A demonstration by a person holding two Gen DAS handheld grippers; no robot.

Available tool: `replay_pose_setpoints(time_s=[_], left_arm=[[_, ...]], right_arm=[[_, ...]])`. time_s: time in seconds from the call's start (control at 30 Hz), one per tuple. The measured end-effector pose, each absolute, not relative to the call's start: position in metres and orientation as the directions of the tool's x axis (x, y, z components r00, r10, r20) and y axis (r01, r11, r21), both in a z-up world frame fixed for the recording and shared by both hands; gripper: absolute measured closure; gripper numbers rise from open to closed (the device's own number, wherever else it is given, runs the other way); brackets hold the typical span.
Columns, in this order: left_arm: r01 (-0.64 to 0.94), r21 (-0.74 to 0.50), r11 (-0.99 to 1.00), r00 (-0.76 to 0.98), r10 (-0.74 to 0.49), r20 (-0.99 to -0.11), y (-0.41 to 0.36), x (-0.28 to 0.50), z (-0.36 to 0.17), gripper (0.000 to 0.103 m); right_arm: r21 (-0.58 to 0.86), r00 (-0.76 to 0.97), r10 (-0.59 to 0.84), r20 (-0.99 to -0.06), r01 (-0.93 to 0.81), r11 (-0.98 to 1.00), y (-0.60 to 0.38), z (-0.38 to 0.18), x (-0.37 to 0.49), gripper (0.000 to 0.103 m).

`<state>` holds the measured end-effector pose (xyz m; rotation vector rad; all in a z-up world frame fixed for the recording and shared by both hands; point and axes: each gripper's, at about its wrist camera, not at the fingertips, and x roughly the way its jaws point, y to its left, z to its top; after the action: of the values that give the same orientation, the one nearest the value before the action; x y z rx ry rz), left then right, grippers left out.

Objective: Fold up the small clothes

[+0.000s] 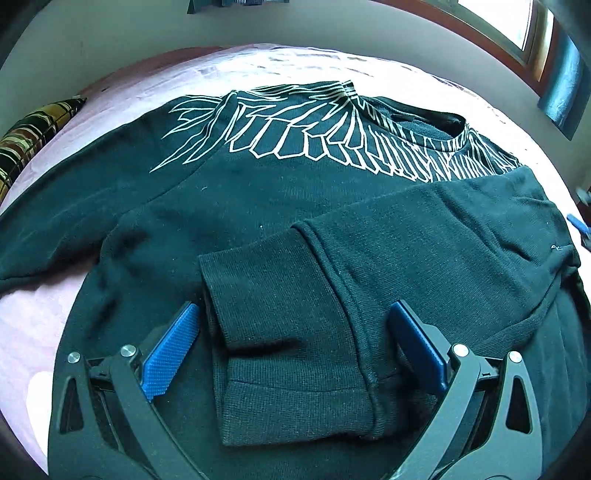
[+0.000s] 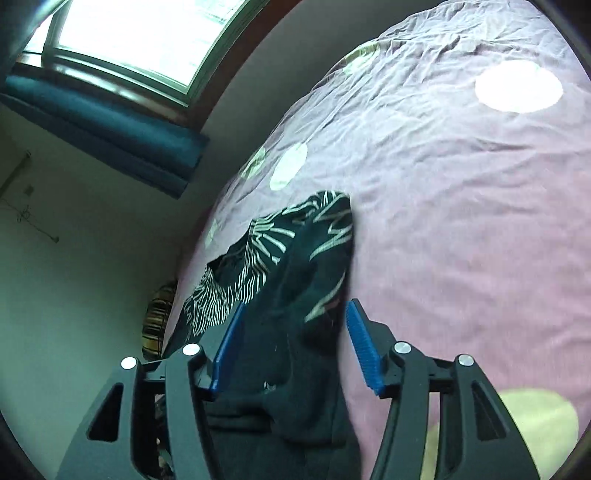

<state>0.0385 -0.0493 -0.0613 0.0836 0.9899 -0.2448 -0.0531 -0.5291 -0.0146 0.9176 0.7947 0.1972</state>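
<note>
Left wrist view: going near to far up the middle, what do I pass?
Left gripper, open → sleeve cuff folded across the sweatshirt → plain black chest → white wing print → pink bedsheet → wall.

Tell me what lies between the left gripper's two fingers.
In the left wrist view, the ribbed cuff of the black sweatshirt's folded-over sleeve lies between the open left gripper's fingers, resting flat on the sweatshirt's body.
</note>
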Motion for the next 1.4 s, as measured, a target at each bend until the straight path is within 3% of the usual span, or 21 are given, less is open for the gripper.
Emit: replay_pose_setpoints(time_s=[0.17,0.23,0.27,0.3,0.37,0.5,0.6,0.7,0.73,0.8,0.87,1.0,1.17,1.4], left_arm=[[0.240,-0.053,0.969,0.520,-0.175,-0.836,-0.048,0.039,-0.062,0.002],[0.240,-0.055,0.969,0.517,-0.176,-0.838,-0.048,0.040,-0.063,0.002],[0.240,-0.057,0.969,0.517,-0.177,-0.837,-0.047,0.039,-0.063,0.002],[0.240,-0.059,0.969,0.517,-0.179,-0.837,-0.046,0.040,-0.063,0.002],[0.239,-0.059,0.969,0.516,-0.179,-0.838,-0.047,0.040,-0.064,0.002],[0.239,-0.050,0.970,0.513,-0.170,-0.841,-0.049,0.042,-0.065,0.002],[0.239,-0.055,0.970,0.510,-0.173,-0.842,-0.048,0.043,-0.066,0.002],[0.239,-0.049,0.970,0.511,-0.169,-0.843,-0.050,0.043,-0.066,0.002],[0.239,-0.047,0.970,0.511,-0.167,-0.843,-0.050,0.043,-0.067,0.002],[0.239,-0.051,0.970,0.513,-0.171,-0.842,-0.050,0.043,-0.066,0.002],[0.239,-0.059,0.969,0.514,-0.177,-0.839,-0.049,0.042,-0.066,0.002],[0.238,-0.056,0.970,0.515,-0.175,-0.839,-0.049,0.042,-0.066,0.002],[0.238,-0.055,0.970,0.515,-0.174,-0.839,-0.048,0.041,-0.066,0.002],[0.232,-0.093,0.968,0.524,-0.204,-0.827,-0.032,0.036,-0.054,0.002]], right_arm=[[0.792,0.700,0.460,-0.546,0.254,0.554,-0.550,-0.044,0.013,0.047],[0.772,0.681,0.440,-0.586,0.303,0.559,-0.549,-0.057,0.026,0.065],[0.750,0.668,0.419,-0.615,0.330,0.574,-0.547,-0.060,0.029,0.094],[0.714,0.648,0.386,-0.657,0.369,0.595,-0.549,-0.066,0.032,0.099],[0.749,0.669,0.401,-0.626,0.372,0.549,-0.555,-0.078,0.028,0.101],[0.769,0.682,0.412,-0.604,0.362,0.527,-0.562,-0.072,0.023,0.100],[0.711,0.704,0.301,-0.643,0.402,0.577,-0.566,-0.049,0.009,0.093],[0.755,0.749,0.334,-0.572,0.321,0.572,-0.544,-0.015,-0.010,0.091],[0.765,0.758,0.354,-0.548,0.284,0.578,-0.532,-0.004,-0.016,0.087],[0.777,0.759,0.404,-0.510,0.205,0.595,-0.494,0.015,-0.027,0.066],[0.790,0.740,0.462,-0.488,0.150,0.594,-0.460,0.022,-0.036,0.060],[0.805,0.602,0.610,-0.515,0.095,0.586,-0.387,0.000,-0.046,0.059],[0.729,0.462,0.606,-0.648,0.146,0.669,-0.344,-0.048,-0.052,0.059],[0.746,0.475,0.621,-0.623,0.121,0.655,-0.351,-0.055,-0.055,0.059]])
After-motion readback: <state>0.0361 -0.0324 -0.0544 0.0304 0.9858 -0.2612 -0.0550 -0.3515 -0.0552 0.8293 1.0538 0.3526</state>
